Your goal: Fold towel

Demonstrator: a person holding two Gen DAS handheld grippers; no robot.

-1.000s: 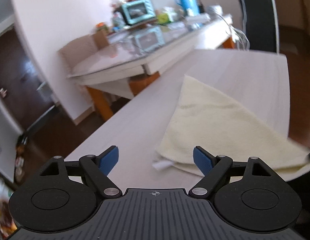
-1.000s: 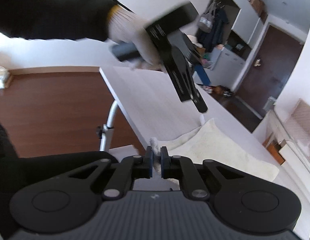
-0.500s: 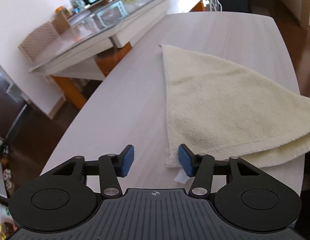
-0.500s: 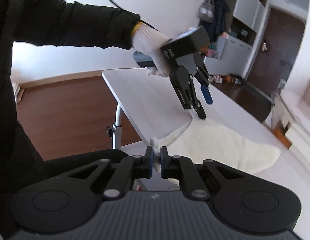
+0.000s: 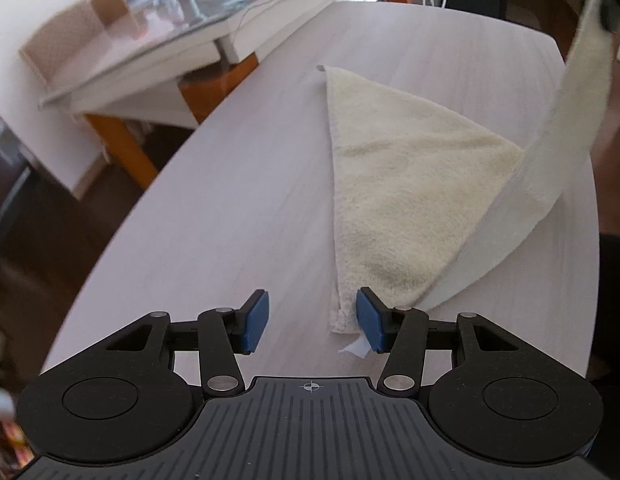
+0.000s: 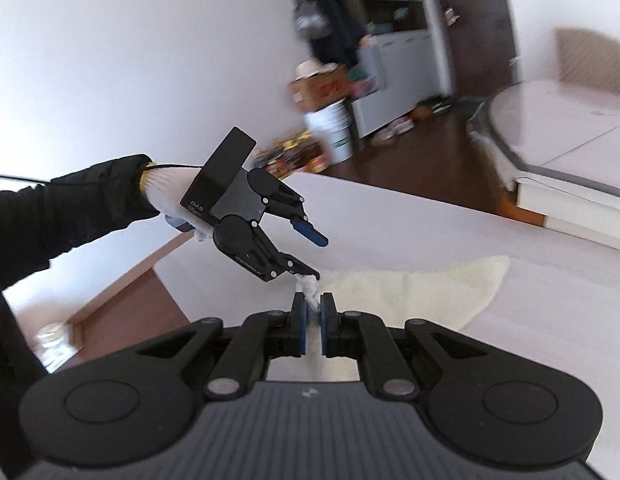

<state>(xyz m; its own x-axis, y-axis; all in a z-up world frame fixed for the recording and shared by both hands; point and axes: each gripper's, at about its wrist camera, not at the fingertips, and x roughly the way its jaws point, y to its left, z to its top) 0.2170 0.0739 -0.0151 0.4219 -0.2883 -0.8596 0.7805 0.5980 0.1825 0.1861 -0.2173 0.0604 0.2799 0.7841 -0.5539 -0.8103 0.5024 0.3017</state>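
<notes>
The right gripper (image 6: 314, 314) is clamped on one corner of the single cream towel (image 5: 406, 192), lifting that edge toward the upper right of the left wrist view. The left gripper (image 5: 312, 322) is half open, having just narrowed; its pads straddle the towel's near corner without pressing it. The rest of the towel lies on the pale counter (image 5: 229, 208).

Bare table (image 5: 229, 216) lies left of the towel (image 5: 398, 200); its lifted strip (image 5: 550, 152) apparently bars the right.
</notes>
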